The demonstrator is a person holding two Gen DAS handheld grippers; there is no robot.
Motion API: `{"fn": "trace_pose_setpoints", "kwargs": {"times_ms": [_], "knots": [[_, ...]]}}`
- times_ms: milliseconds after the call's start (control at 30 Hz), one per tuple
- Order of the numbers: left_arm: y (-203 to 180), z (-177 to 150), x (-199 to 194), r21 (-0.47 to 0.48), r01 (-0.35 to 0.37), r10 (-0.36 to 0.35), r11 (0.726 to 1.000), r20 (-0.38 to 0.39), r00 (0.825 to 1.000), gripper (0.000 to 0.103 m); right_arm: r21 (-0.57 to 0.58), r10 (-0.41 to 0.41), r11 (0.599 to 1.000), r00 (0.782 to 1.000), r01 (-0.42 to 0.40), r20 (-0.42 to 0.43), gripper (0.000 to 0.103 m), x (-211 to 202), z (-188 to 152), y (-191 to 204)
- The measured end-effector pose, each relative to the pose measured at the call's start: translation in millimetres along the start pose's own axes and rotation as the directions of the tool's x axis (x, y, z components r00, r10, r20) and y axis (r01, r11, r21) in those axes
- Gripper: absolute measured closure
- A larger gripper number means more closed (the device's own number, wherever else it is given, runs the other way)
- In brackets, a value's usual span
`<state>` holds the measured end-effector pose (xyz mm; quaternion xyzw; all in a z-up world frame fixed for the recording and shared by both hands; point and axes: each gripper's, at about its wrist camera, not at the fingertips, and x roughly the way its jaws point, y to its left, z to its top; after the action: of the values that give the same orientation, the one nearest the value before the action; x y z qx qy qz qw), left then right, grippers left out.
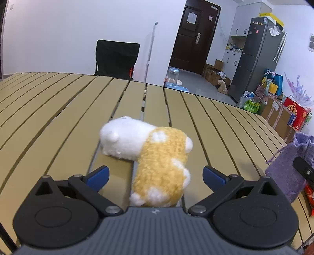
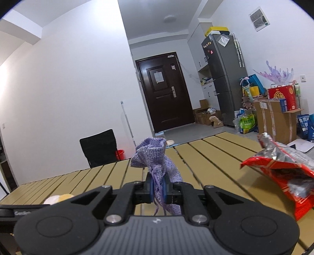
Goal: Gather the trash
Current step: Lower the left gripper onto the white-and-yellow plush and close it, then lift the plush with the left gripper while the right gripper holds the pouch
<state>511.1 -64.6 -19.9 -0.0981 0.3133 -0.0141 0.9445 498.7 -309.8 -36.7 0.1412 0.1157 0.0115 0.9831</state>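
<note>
Readable text: very little

"Gen…", cut off, stands on a black bar (image 2: 19,212) at lower left; Chinese characters "免肉" mark a blue bag (image 2: 303,125) on the floor; other print is blurred.

A: What is the room like?

B: White walls and a grey floor (image 2: 182,130). A tan slatted tabletop (image 1: 58,102) fills the foreground, with a black chair (image 1: 116,57) at its far edge.

A: And further back?

B: A dark brown door (image 2: 166,90), a tall grey fridge (image 2: 225,78) beside white cabinets (image 1: 244,20), and cardboard boxes (image 2: 274,119) and bags along the right wall. A round ceiling lamp (image 2: 170,18) hangs overhead.
</note>
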Motion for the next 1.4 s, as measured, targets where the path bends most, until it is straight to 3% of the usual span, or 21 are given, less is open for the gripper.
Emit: {"fn": "trace_pose_setpoints", "kwargs": {"times_ms": [233, 333, 467, 567, 600, 667, 1033, 1400], "knots": [[-12, 0, 14, 0.024, -0.026, 0.025, 0.999, 0.011, 1.0, 0.0, 0.009, -0.015, 1.0, 1.0, 0.015, 0.002, 0.095, 2, 2, -12], [-12, 0, 18, 0.015, -0.038, 0.038, 0.999, 0.01, 0.999, 0.005, 0.007, -0.015, 1.0, 1.0, 0.015, -0.002, 0.095, 5, 2, -12], [-14, -1, 24, 0.013, -0.036, 0.036, 0.999, -0.007, 0.999, 0.017, 0.005, -0.014, 1.0, 1.0, 0.014, -0.003, 0.095, 5, 1, -13], [-14, -1, 24, 0.023, -0.031, 0.032, 0.999, -0.013, 0.999, 0.032, 0.002, -0.011, 1.0, 1.0, 0.011, -0.004, 0.095, 3, -2, -14], [-14, -1, 24, 0.026, -0.036, 0.036, 0.999, -0.01, 0.999, 0.042, 0.001, -0.01, 1.0, 1.0, 0.01, -0.004, 0.095, 3, -3, -13], [-13, -2, 23, 0.021, -0.033, 0.033, 0.999, -0.01, 0.999, 0.048, 0.001, -0.008, 1.0, 1.0, 0.008, -0.003, 0.095, 3, -3, -13], [-8, -1, 5, 0.019, -0.04, 0.039, 0.999, 0.065, 0.997, 0.049, -0.008, 0.023, 1.0, 1.0, -0.023, 0.005, 0.095, -3, -3, -11], [-5, -10, -43, 0.045, 0.001, -0.008, 0.999, 0.145, 0.989, 0.049, -0.029, 0.041, 0.999, 0.999, -0.04, 0.017, 0.095, -28, -4, -5]]}}
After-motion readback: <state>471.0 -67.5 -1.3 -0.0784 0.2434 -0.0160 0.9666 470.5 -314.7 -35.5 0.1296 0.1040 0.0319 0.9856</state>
